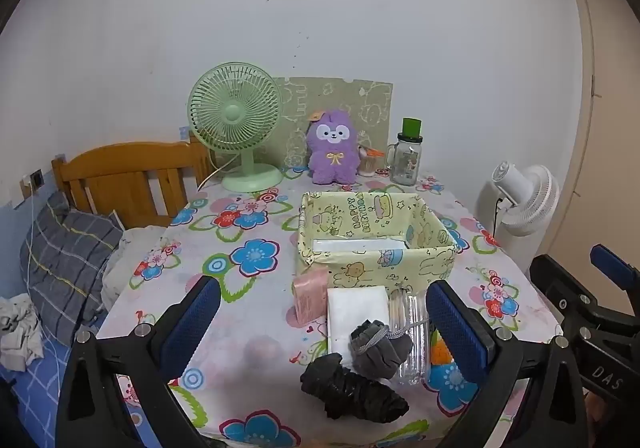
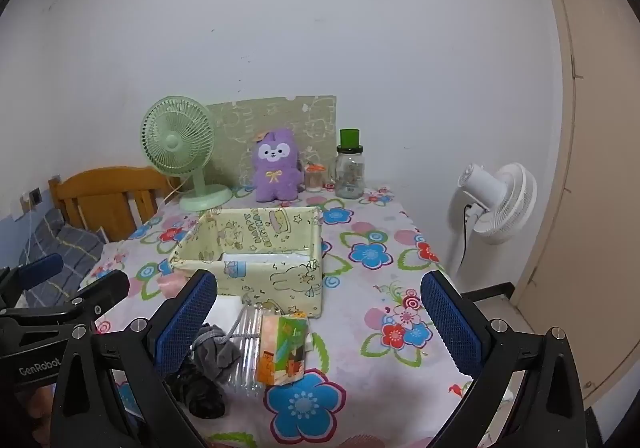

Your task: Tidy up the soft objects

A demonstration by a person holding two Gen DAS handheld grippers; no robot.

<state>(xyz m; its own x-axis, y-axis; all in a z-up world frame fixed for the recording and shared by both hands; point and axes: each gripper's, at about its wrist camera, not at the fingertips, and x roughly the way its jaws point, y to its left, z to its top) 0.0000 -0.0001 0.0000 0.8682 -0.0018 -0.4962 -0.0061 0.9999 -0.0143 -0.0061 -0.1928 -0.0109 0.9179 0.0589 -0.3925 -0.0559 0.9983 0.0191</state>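
Both grippers held low over near desk (image 1: 248, 312) edge, blue-padded fingers (image 1: 192, 324) spread wide and empty, framing clutter for a first pick. Left gripper (image 1: 320, 332) facing crumpled black cloth bundle (image 1: 354, 388) and grey rolled sock (image 1: 380, 348), lower centre of frame, touching a white folded pad (image 1: 356, 308). Right gripper (image 2: 320, 328) nearer clear ribbed plastic case (image 2: 246, 352) and orange-green packet (image 2: 286, 348). Yellow cartoon-print fabric bin (image 1: 376, 244) just behind, open-topped, presumably the destination. Hard case crowding the sock's right side.
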